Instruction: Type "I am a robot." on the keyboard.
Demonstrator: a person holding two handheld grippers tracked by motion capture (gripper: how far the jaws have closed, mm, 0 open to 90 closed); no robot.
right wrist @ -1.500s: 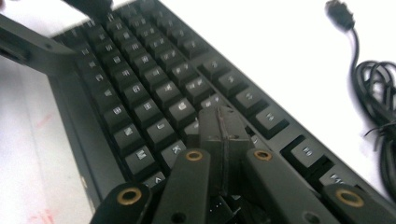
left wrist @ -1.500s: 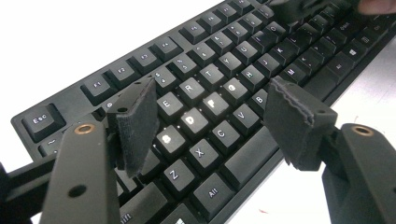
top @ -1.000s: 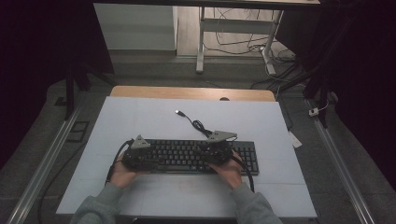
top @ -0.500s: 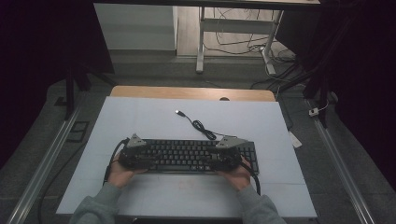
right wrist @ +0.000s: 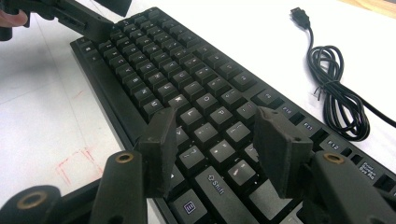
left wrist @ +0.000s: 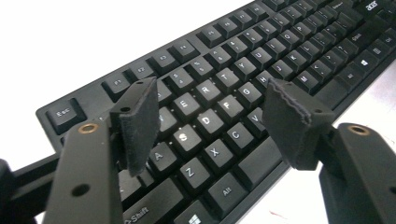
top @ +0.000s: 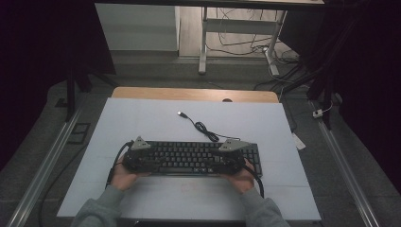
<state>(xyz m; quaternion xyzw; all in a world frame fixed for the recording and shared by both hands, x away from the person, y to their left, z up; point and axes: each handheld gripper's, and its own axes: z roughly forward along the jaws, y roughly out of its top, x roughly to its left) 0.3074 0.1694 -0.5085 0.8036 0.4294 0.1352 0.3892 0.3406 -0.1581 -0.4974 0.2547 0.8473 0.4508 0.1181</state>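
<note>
A black keyboard (top: pixel 189 158) lies lengthwise on the white mat (top: pixel 142 123), near the person's edge. My left gripper (top: pixel 138 156) hovers open over its left end. In the left gripper view the gripper (left wrist: pixel 210 100) has its jaws spread above the S, D and X keys of the keyboard (left wrist: pixel 233 60), holding nothing. My right gripper (top: pixel 231 157) hovers open over the right part. In the right gripper view the gripper (right wrist: pixel 215 123) is above the keys near the right Shift of the keyboard (right wrist: pixel 187 79). A hand holds each gripper.
The keyboard's black cable (top: pixel 204 128) lies coiled behind it, its USB plug (top: pixel 181 114) loose on the mat. The cable (right wrist: pixel 336 107) and the plug (right wrist: pixel 299 14) lie close by in the right gripper view. A wooden table edge (top: pixel 189 93) borders the mat's far side.
Both grippers have drifted slightly outward along the keyboard and dropped lower, toward its near edge. The keyboard and cable have not moved.
</note>
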